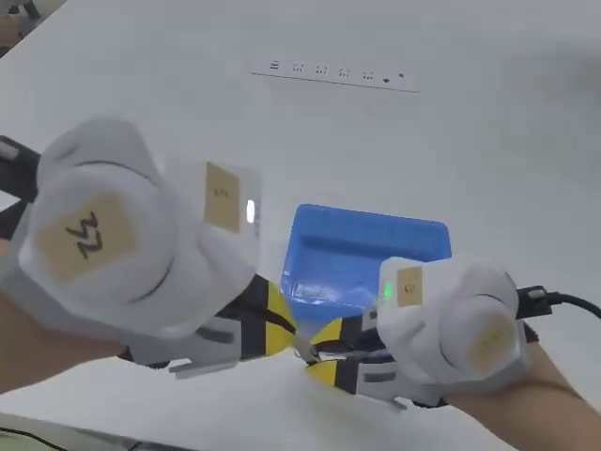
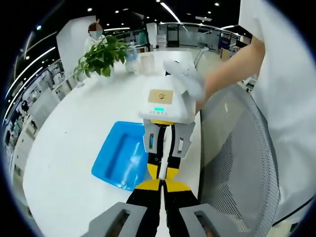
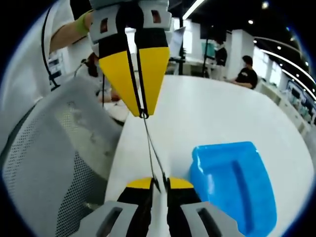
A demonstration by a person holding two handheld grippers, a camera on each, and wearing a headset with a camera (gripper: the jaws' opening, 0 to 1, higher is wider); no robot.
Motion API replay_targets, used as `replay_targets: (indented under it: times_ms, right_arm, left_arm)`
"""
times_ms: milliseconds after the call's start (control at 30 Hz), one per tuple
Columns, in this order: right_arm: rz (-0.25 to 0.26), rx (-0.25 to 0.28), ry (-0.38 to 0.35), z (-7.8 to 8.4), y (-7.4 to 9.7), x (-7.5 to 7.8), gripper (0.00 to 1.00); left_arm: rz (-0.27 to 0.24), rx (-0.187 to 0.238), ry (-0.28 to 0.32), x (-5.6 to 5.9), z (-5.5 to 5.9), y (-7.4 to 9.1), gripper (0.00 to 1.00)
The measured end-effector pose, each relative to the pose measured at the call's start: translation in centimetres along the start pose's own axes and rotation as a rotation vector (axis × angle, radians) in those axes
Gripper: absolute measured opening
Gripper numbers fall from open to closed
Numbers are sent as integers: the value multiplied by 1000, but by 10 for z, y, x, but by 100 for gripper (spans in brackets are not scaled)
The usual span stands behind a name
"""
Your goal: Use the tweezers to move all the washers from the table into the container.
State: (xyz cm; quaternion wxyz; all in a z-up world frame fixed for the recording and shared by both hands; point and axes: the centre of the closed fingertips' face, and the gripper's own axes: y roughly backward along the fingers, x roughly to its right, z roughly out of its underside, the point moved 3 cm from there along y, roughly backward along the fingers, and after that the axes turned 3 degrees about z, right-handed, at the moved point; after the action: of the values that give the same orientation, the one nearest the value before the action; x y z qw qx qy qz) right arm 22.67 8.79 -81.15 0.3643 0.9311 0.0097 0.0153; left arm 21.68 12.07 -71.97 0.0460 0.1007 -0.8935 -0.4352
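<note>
On the near side of the container, closest to the person, the left claw point(image 2: 162, 183) and the right claw point(image 3: 159, 183) meet almost tip to tip low over the white surface point(image 1: 423, 141). Strung between them are the thin dark metal tweezers point(image 3: 149, 148). The left claw is pinched to a point on the end where the two arms come together. The right claw is drawn narrow around the arms where they spread slightly apart. Both claws therefore hold the tweezers. Which end carries the working tips I cannot tell.

I judge the step in hand to be settling the tool into a working grip before any picking. To do it well, the right claw should sit across the springy middle of the arms, flat against them, so that squeezing closes the tips and easing opens them. The left claw should steady the tool until that grip is square, then release cleanly. A skewed hold could let the tweezers twist or slip out.

Just beyond the claws sits the shallow blue rectangular plastic container point(image 1: 371, 249), open side up. Where the washers lie relative to the container I cannot tell. Far beyond the container, a long white power strip point(image 1: 333, 74) lies flat.
</note>
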Motion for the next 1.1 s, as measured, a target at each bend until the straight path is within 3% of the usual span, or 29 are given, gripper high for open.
replay_targets:
  times_ms: [333, 500, 567, 667, 733, 800, 867, 1000, 1100]
  right_arm:
    - [-10, 22, -6, -5, -11, 6, 7]
    - [-10, 28, -23, -5, -11, 8, 7]
    - [-23, 27, -56, -6, -10, 7, 10]
    - [-29, 71, -94, -19, -3, 7, 18]
    - [-29, 92, -89, -26, 2, 8, 14]
    - [-18, 76, -47, -27, 4, 12, 5]
    - [-31, 38, -32, -22, 1, 11, 4]
    - [-34, 36, -64, -23, -2, 10, 3]
    - [-13, 50, -114, -23, -3, 13, 2]
  left_arm:
    - [1, -30, -10, -11, 4, -1, 0]
    - [6, -24, 0, -17, 2, -2, 0]
    - [13, -22, 5, -17, 1, -3, 0]
    - [28, -39, 1, -17, 1, -5, 0]
    - [41, -45, 5, -17, 1, -7, 0]
    - [41, -49, 13, -19, 2, -8, 0]
    - [45, -38, 26, -19, 2, -11, 0]
    - [46, 20, 103, -19, 6, -17, 0]
    - [2, 103, 181, -23, 8, -13, 1]
